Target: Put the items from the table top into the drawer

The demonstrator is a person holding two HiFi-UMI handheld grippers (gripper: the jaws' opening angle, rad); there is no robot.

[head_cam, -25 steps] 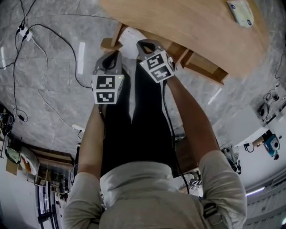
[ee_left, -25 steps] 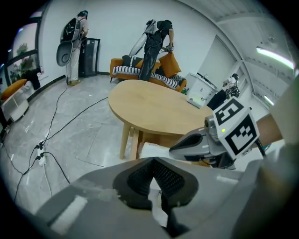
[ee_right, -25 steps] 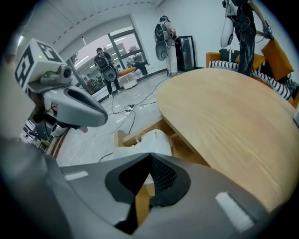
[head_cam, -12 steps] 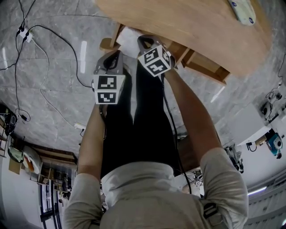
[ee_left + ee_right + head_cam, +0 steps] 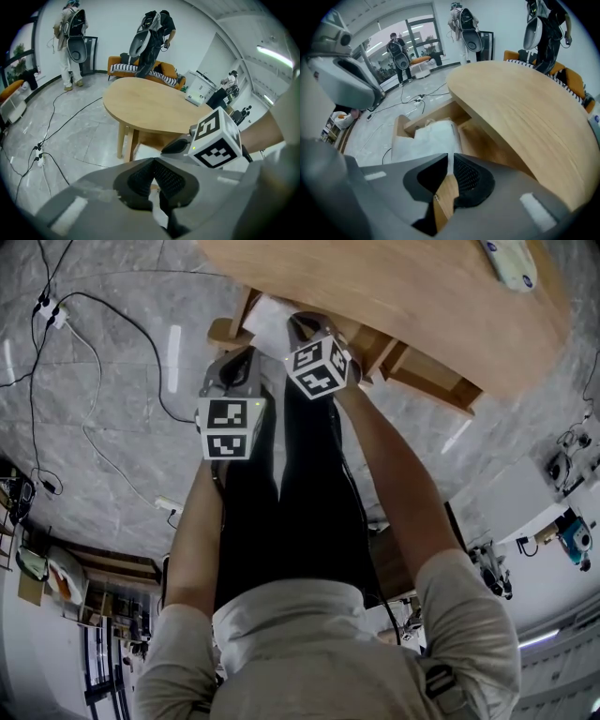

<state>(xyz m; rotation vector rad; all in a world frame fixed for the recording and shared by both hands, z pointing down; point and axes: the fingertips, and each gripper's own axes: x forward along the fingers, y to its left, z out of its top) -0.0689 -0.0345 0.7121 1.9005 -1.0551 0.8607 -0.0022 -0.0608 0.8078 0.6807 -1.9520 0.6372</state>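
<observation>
Where the wooden drawer (image 5: 400, 127) gapes, a crumpled white bag (image 5: 436, 137) lies

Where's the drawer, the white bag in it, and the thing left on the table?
drawer (image 5: 397, 127): right gripper view, wooden end wall.
white bag (image 5: 433, 138): right gripper view, its middle.
white item (image 5: 511, 263): head view, its middle.

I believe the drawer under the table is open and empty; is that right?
Not quite. The drawer under the table is open, but it is not empty: a white bag lies in it, as the right gripper view shows.
</observation>
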